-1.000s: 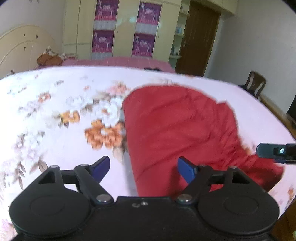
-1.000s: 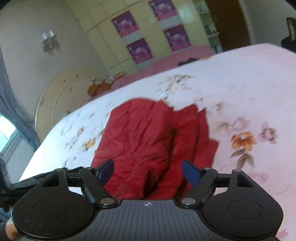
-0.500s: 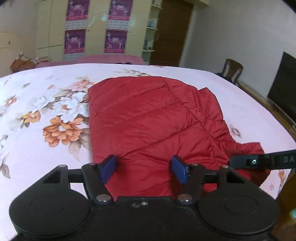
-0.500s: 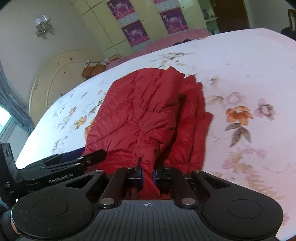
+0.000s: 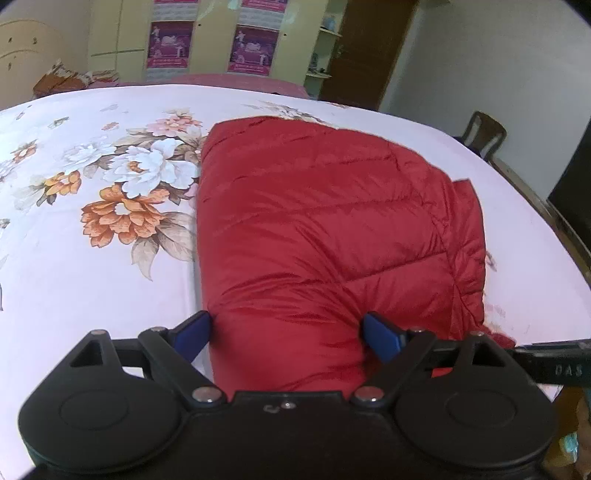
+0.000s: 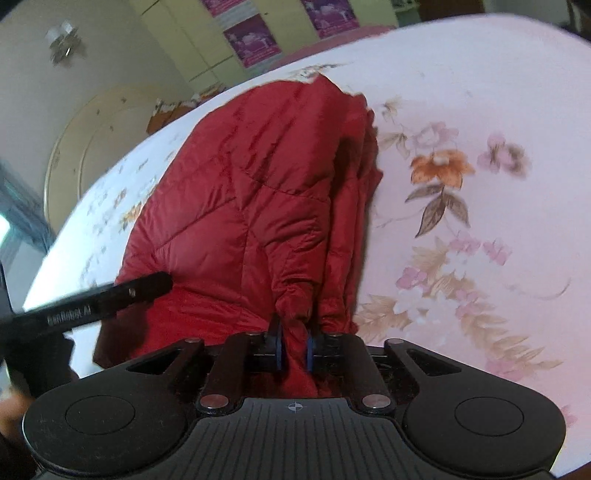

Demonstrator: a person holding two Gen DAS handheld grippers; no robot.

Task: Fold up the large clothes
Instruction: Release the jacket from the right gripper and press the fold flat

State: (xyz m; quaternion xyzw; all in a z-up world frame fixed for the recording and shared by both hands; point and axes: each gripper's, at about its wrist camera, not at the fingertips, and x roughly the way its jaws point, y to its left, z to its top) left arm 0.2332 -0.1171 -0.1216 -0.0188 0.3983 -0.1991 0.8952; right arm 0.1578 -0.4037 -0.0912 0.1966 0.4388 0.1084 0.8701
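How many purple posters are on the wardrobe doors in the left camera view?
4. Two lower posters, left and right; two upper ones, left and right, cut off by the frame's top edge. More may be out of view.

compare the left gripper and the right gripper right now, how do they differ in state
The left gripper stands wide open, its blue pads either side of the red jacket's near edge; the right gripper is nearly shut, pinching a gathered fold of jacket. Left jaws have just been opening. Both angle down at the same jacket on the floral bedsheet.
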